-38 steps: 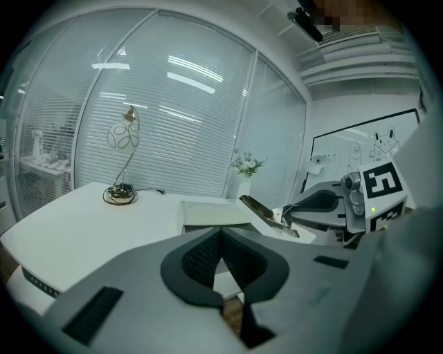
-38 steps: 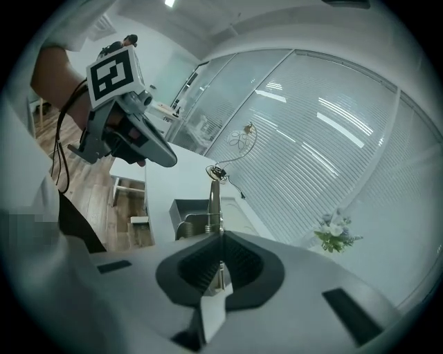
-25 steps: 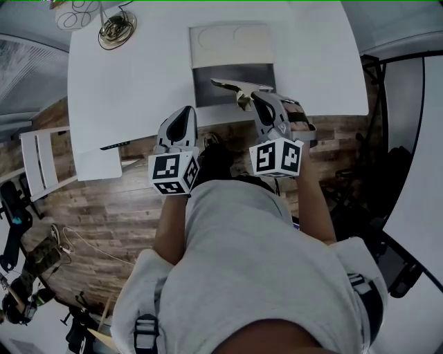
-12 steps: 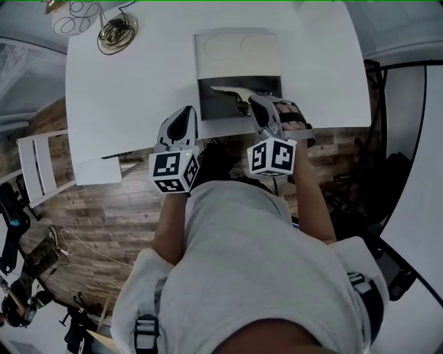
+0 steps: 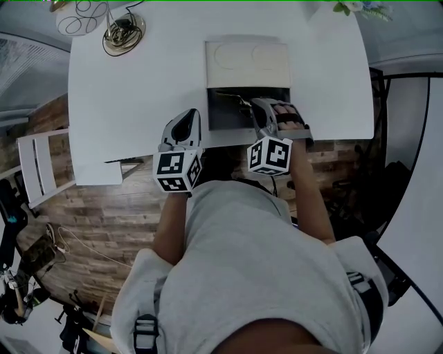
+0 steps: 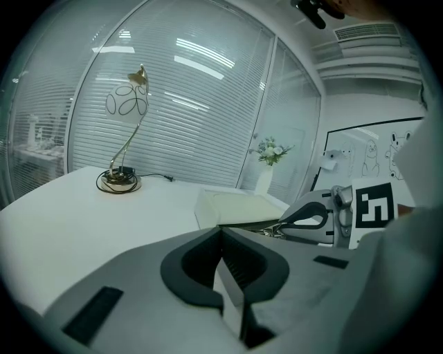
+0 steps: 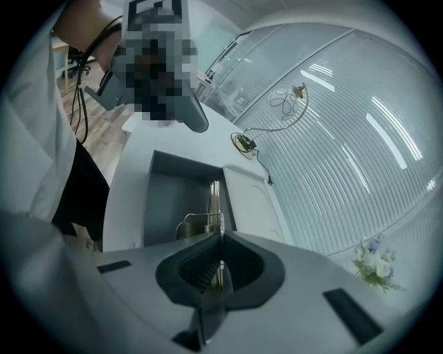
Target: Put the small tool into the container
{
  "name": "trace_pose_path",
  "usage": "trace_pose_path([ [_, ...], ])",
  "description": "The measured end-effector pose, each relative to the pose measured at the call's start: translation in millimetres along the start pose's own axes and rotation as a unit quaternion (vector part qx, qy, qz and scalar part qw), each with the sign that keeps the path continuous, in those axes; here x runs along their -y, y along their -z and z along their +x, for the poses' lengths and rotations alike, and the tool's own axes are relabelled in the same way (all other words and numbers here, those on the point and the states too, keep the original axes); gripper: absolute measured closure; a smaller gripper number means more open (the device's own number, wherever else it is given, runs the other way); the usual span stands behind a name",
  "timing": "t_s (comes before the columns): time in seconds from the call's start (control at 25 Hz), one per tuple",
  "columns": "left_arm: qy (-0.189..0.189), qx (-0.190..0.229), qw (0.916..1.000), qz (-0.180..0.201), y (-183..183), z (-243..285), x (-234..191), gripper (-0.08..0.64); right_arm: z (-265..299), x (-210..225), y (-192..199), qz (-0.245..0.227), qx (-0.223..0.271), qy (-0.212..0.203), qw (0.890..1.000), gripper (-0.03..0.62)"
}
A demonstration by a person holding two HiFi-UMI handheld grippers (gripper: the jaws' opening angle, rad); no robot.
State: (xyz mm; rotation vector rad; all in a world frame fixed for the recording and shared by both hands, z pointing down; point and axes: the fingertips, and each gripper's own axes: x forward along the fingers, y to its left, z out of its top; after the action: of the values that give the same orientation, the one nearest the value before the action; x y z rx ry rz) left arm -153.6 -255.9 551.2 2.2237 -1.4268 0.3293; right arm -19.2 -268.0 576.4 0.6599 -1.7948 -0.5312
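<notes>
A grey open container (image 5: pixel 223 119) stands on the white table (image 5: pixel 138 90), with a cream lid (image 5: pixel 247 63) lying over its far half. My right gripper (image 5: pixel 255 105) is shut on a small metal tool (image 5: pixel 230 97) that reaches out over the dark opening. In the right gripper view the tool (image 7: pixel 215 200), with a wire spring on it, sticks out past my right gripper (image 7: pixel 220 238) above the container's floor (image 7: pixel 173 200). My left gripper (image 5: pixel 185 119) hovers at the table's near edge, left of the container. Its jaws meet with nothing between them in the left gripper view (image 6: pixel 221 231).
A gold desk lamp (image 5: pixel 123 31) with a white shade (image 5: pixel 83 17) stands at the far left of the table. A vase of flowers (image 6: pixel 270 166) stands at the far right corner. A white chair (image 5: pixel 41 162) stands on the wood floor to the left.
Both grippers have moved forward toward the table. The right one has sunk, bringing the tool from the container's near edge to over its dark opening.
</notes>
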Motion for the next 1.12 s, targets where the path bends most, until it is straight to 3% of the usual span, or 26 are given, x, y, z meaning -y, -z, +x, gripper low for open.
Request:
trace_pose_path([
  [0.72,0.027,-0.062,0.9977,0.004,-8.8,22.0,-3.4,0.537,20.9,-3.7,10.1,-0.025,-0.05,-0.053,0.997,0.563],
  [1.12,0.035,-0.086,0.9957,0.003,4.8,18.7,8.3,0.537,20.9,-10.7,15.5,-0.023,-0.051,-0.056,0.997,0.561],
])
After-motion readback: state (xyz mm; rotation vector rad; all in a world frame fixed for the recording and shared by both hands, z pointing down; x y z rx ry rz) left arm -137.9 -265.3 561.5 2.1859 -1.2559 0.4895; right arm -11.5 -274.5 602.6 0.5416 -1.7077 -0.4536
